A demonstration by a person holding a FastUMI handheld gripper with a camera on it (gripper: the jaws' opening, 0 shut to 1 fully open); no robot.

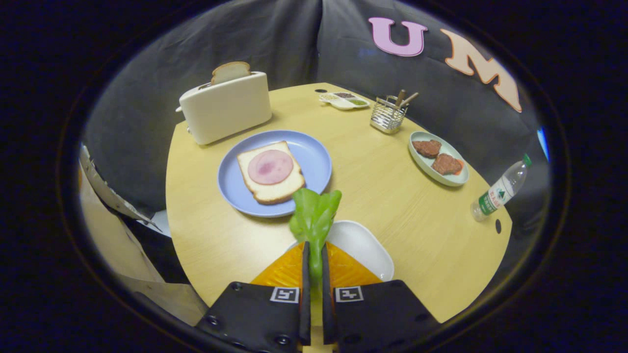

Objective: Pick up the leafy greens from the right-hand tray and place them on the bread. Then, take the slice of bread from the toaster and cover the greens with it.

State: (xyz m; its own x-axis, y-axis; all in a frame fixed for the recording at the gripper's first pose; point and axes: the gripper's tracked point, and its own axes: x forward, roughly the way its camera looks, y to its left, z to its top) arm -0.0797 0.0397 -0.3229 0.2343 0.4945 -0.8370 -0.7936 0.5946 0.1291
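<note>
The black two-finger gripper [314,264] is clamping the soft green leafy greens [314,218], pointing straight ahead toward the ham-topped white bread slice [270,171] lying beyond, slightly left.

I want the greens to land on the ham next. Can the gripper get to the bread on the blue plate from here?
Probably yes. The gripper is shut on the greens, and the bread with ham lies just beyond them on the blue plate. Nothing stands between; the toaster sits farther back.
</note>
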